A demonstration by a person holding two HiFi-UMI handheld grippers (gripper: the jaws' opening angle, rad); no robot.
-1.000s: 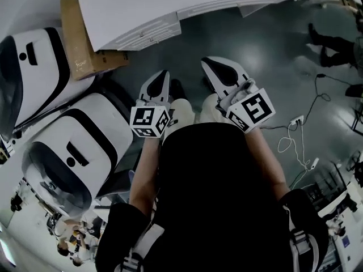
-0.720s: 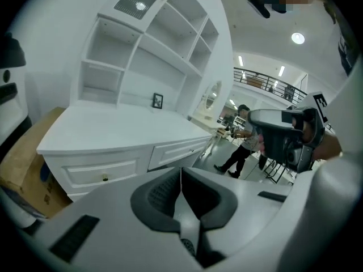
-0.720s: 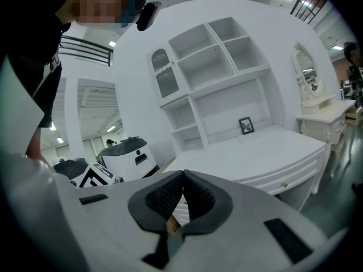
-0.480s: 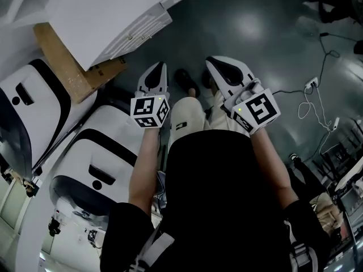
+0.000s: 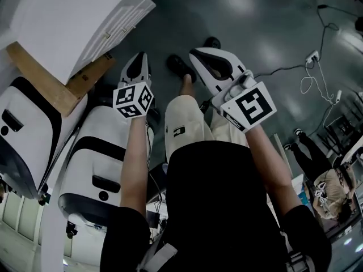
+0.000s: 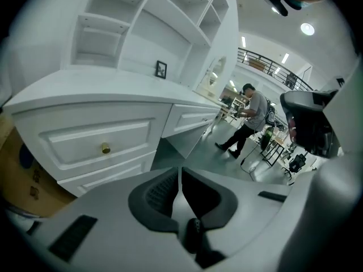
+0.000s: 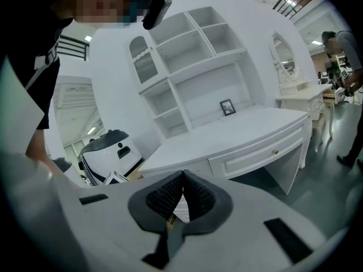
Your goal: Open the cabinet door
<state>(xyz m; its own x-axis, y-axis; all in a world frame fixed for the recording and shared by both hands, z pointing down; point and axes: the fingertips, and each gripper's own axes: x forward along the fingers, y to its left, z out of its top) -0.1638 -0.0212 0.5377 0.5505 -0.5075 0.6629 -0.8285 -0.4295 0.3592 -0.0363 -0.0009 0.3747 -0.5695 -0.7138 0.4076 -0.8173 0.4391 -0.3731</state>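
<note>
so, both claws are pinched fully together with nothing in them: the left gripper (image 6: 180,173) has its two dark ribbed pads pressed along one line, and the right gripper (image 7: 182,177) has its pad tips meeting too, with only a little wedge of gap further back. neither one touches anything. the white cabinet (image 6: 85,103) sits ahead of the left gripper and a bit to its left, well apart from the jaws. it has a curved top, open shelves above, and a panelled front with a small brass knob (image 6: 105,148). that front is shut, and so is the next one along the curve. honestly can't tell which panel counts as the door. a little picture frame (image 6: 161,69) stands upright on the cabinet top. some brown cardboard (image 5: 54,86) leans by the cabinet's end, next to a big white machine with black bands (image 5: 93,163). in the head view both grippers hang over the dark grey floor (image 5: 255,21), either side of the person's legs. a power strip (image 5: 313,55) with white cable lies off to the right.
</note>
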